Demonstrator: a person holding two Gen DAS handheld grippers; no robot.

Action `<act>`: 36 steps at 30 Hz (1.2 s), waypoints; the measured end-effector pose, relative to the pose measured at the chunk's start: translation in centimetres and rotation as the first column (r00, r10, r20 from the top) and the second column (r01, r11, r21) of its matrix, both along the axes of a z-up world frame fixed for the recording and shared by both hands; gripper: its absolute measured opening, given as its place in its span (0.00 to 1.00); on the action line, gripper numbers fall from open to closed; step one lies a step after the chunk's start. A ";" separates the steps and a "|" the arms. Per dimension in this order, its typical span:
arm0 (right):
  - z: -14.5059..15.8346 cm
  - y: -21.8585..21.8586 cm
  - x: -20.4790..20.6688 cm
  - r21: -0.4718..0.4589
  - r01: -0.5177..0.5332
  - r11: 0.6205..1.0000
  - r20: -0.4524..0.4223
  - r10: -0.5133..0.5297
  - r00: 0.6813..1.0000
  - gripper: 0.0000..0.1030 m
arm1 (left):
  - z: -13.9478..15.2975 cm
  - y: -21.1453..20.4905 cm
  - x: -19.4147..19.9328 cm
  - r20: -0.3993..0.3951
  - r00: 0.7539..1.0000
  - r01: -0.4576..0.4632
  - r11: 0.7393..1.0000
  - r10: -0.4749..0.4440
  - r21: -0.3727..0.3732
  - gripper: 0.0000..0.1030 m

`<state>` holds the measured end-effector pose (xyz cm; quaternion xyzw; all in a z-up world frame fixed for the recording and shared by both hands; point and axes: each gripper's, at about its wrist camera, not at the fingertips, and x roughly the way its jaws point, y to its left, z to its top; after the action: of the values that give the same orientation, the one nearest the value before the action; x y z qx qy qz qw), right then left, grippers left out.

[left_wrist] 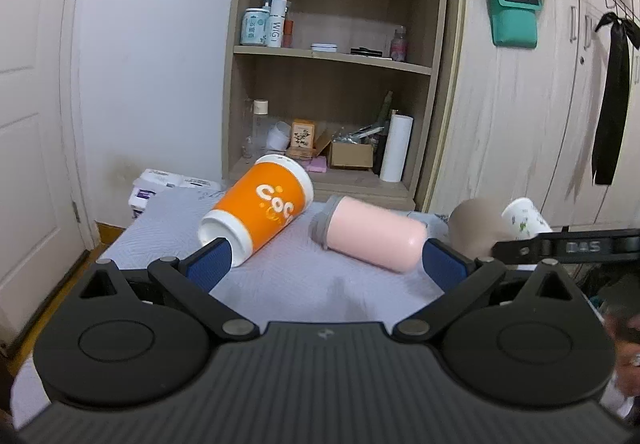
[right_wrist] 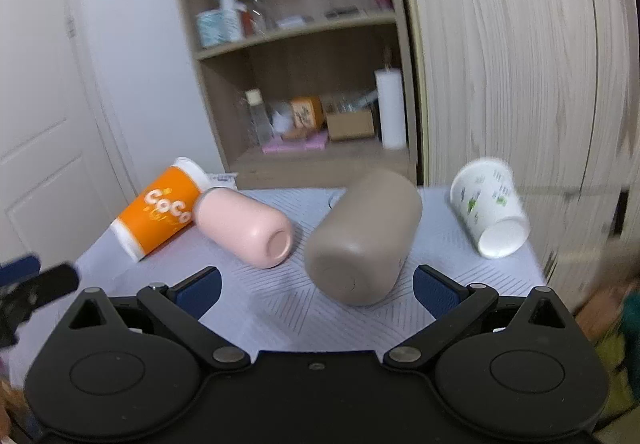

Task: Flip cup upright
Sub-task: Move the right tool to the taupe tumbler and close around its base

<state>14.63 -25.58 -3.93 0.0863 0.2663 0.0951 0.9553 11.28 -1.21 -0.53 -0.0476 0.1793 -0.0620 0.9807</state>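
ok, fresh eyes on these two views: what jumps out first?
Four cups lying on their sides across the pale quilted table: the orange Coco cup far left, the pink cup beside it, the taupe cup centre, and the white printed paper cup far right. Both the left gripper and right gripper are open, holding nothing.
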 end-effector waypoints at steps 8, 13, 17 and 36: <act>-3.0 -2.2 5.9 0.182 0.095 0.979 -0.148 -0.069 0.987 1.00 | -0.7 0.3 1.6 -0.037 0.999 -0.002 0.999 0.001 -0.044 1.00; -3.3 -1.9 6.8 0.184 0.084 0.979 -0.151 -0.056 0.987 0.87 | -2.3 0.8 2.2 -0.084 0.996 -0.004 1.000 0.002 -0.029 1.00; -3.1 -2.1 6.9 0.184 0.091 0.979 -0.153 -0.063 0.986 0.83 | -2.7 0.9 2.5 -0.110 0.994 0.004 0.999 -0.008 -0.034 1.00; -3.0 0.1 -0.5 0.233 0.100 0.967 -0.160 -0.064 0.985 0.83 | -1.3 1.1 -0.9 -0.116 0.991 0.059 0.993 -0.071 -0.103 1.00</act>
<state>14.10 -25.49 -6.91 0.2191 0.3207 0.0801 0.9180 10.40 -0.06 -1.83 -0.0940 0.2357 -0.0997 0.9621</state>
